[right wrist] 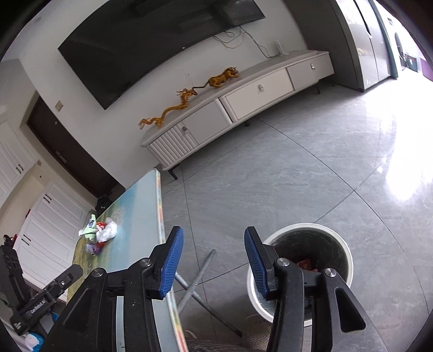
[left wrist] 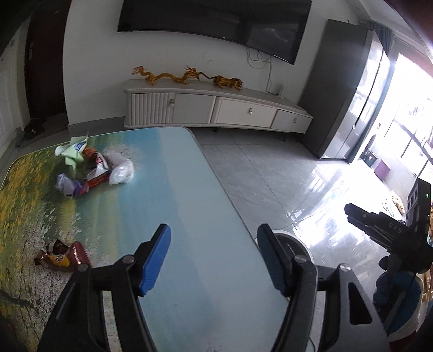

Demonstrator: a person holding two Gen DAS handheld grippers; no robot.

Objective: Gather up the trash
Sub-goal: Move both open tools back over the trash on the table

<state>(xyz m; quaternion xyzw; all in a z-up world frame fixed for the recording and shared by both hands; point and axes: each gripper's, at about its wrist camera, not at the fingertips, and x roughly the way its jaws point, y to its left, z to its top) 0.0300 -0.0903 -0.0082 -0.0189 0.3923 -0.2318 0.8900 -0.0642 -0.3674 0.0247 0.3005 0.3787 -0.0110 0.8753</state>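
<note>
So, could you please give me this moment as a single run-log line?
left gripper: open, empty, over table | right gripper: open, empty, by bin | wrappers on table | bin holds some trash

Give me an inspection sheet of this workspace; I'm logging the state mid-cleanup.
Surface: table with a printed landscape top, standing on a grey tiled floor.
Job's things: pile of wrappers at the far left of the table; a lone brown wrapper nearer; white trash bin on the floor beside the table, something red inside.
Clutter: nothing seen beyond the trash.
Grippers: left tongs open, empty, above the table; right tongs open, empty, above the floor near the bin.
Cables: wires hanging below the TV.
Surroundings: TV cabinet carrying golden dragon figures; wall TV; bright window at right.
</note>
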